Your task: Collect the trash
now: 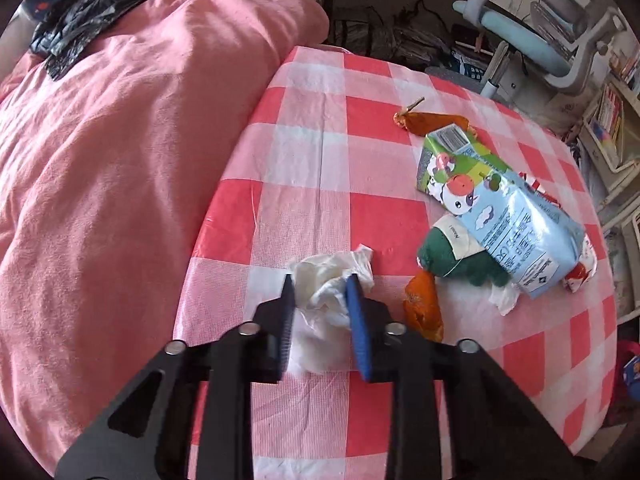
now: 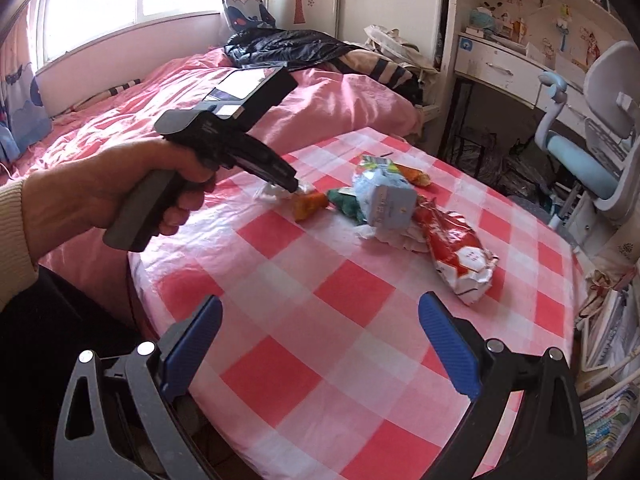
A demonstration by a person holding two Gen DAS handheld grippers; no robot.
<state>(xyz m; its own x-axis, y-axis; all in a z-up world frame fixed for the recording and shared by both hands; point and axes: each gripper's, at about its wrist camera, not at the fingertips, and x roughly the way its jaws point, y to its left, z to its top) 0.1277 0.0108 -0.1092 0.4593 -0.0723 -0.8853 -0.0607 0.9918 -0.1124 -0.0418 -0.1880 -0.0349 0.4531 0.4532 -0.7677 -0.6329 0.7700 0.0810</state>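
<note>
A crumpled white tissue (image 1: 326,292) lies on the red-and-white checked table (image 1: 320,152). My left gripper (image 1: 320,284) is shut on the tissue, one finger on each side. To its right lie an orange wrapper (image 1: 424,308), a green cloth scrap (image 1: 444,256) and a blue-green milk carton (image 1: 500,208). In the right wrist view the left gripper (image 2: 294,190) touches the tissue (image 2: 270,192) at the table's far left. A red-and-white snack bag (image 2: 460,252) lies beside the carton (image 2: 384,200). My right gripper (image 2: 320,320) is open and empty above the table's near edge.
A bed with a pink quilt (image 1: 120,160) borders the table on the left, with a black plastic bag (image 1: 80,16) on it. A blue-grey desk chair (image 2: 588,152) and a desk stand beyond the table. Bookshelves (image 2: 608,400) stand at right.
</note>
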